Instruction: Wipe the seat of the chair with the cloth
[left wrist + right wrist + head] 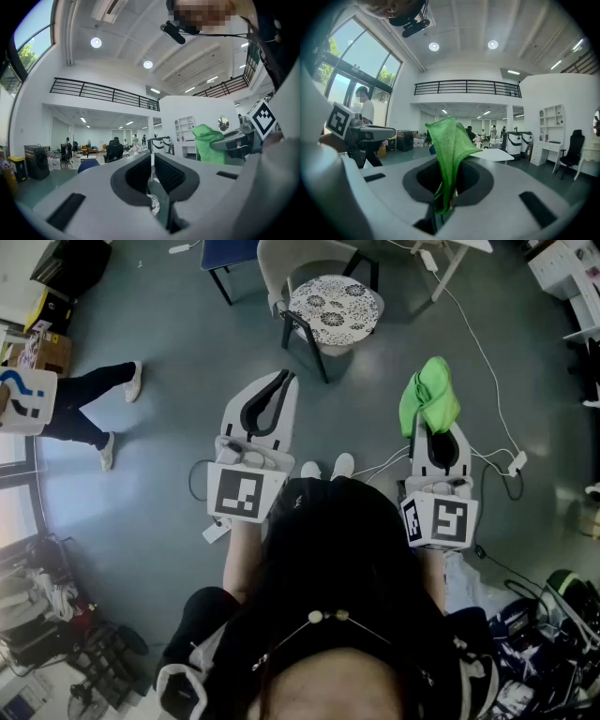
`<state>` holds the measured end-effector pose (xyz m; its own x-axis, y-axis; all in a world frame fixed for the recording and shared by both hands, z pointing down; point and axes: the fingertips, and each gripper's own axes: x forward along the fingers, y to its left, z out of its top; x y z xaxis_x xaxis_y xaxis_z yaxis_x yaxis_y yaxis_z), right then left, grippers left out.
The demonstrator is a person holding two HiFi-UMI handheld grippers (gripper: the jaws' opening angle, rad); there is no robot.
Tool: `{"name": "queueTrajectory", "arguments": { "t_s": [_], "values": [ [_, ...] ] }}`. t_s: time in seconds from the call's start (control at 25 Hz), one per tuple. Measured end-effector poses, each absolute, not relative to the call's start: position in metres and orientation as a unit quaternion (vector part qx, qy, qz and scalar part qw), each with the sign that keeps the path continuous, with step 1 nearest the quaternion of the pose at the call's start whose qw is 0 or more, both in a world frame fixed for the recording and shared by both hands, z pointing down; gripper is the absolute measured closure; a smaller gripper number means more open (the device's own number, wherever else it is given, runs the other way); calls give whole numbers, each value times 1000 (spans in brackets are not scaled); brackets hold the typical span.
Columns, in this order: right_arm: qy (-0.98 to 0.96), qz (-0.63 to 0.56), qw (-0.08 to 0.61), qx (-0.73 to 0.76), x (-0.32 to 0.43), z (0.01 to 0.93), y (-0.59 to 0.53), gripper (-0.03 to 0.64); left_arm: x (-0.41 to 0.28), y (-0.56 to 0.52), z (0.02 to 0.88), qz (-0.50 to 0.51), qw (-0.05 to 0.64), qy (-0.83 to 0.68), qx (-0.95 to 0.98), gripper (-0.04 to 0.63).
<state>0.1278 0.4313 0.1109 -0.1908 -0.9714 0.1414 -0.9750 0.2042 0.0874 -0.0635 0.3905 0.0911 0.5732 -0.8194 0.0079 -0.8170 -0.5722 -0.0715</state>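
The chair (335, 306) with its round black-and-white patterned seat stands ahead of me on the grey floor, apart from both grippers. My right gripper (433, 426) is shut on a bright green cloth (429, 395), which sticks up out of its jaws. In the right gripper view the cloth (450, 145) rises folded from the closed jaws of the right gripper (449, 187). My left gripper (284, 381) is shut and holds nothing, level with the right one. In the left gripper view the left gripper (152, 161) shows its pads together, with the cloth (208, 143) off to the right.
A person (89, 399) in dark trousers and white shoes stands at the left. A blue chair (230, 254) and a white table's legs (448, 263) lie behind the patterned chair. A white cable (487, 362) runs across the floor at the right. Clutter (56, 634) fills the lower left.
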Motion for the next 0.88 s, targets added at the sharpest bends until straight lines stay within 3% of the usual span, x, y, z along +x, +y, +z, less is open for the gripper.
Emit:
{"name": "queueTrajectory", "arguments": {
  "t_s": [0.88],
  "values": [
    [-767, 37, 95, 633, 104, 124, 445, 572, -87, 396, 113, -30, 11, 454, -891, 569]
  ]
}}
